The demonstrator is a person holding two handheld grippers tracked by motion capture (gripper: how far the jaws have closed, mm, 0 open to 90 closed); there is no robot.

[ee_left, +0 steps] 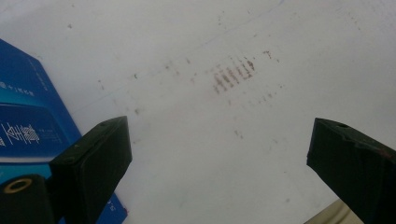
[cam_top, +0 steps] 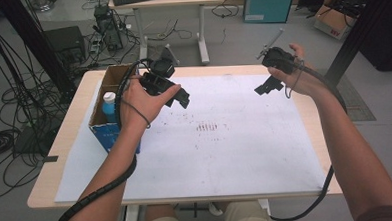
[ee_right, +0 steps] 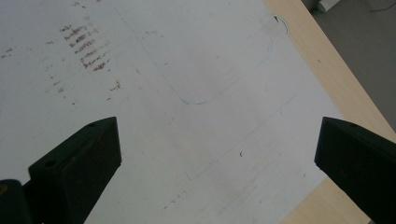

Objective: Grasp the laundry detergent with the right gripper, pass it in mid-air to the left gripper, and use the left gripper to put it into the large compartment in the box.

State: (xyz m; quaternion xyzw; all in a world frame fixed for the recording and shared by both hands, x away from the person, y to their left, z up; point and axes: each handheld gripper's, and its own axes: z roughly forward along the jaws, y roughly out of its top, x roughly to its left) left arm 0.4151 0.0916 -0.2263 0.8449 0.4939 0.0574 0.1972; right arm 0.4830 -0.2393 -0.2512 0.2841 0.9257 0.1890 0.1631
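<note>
blue box beside left tool (apart)

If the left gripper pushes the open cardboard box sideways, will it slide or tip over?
Probably slides: the cardboard box sits on a smooth white sheet. It might tip, being narrow. The blue bottle inside could shift. The left gripper is open.

Left gripper and right gripper — both raised, well apart, jaws spread wide, empty.
</note>
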